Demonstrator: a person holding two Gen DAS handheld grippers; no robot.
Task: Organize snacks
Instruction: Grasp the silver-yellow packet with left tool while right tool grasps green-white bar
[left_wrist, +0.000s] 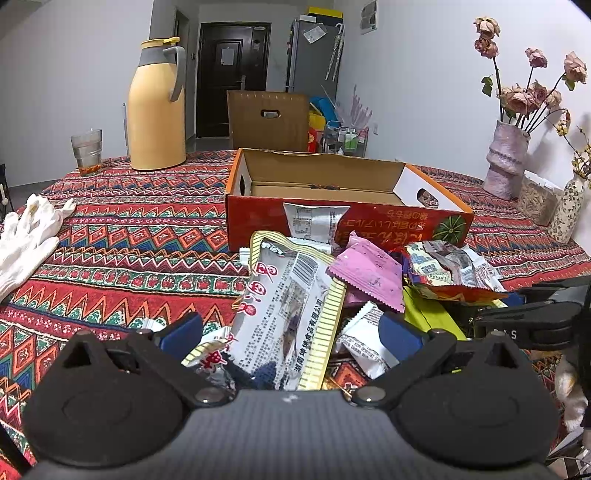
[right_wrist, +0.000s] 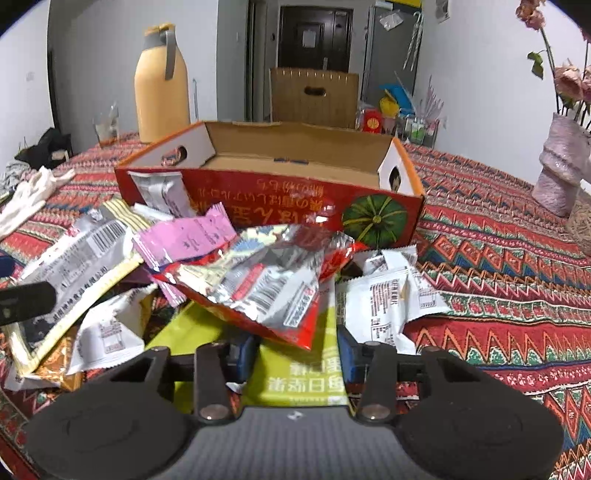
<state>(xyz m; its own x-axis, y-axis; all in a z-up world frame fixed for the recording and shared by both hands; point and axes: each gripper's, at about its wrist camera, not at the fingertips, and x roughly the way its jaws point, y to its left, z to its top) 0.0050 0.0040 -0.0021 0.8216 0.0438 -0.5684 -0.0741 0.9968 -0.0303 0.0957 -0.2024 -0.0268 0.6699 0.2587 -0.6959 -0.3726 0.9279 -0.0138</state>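
Two grippers angle down over the snack pile (left_wrist: 354, 280) on the tabletop (left_wrist: 129, 236). Left gripper (left_wrist: 291, 332): jaws apart, straddling a white packet (left_wrist: 288, 314). Right gripper (right_wrist: 295, 350): jaws partly closed around a green packet (right_wrist: 299, 373); contact cannot be told. Behind the pile stands an open box (right_wrist: 273, 184), then a thermos (left_wrist: 157, 110).

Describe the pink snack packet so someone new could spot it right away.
Find the red cardboard box with the green pumpkin picture. The snack pile lies just before it. The pink packet sits atop that pile, the only plain pink, zigzag-edged wrapper among silver, white and red ones.
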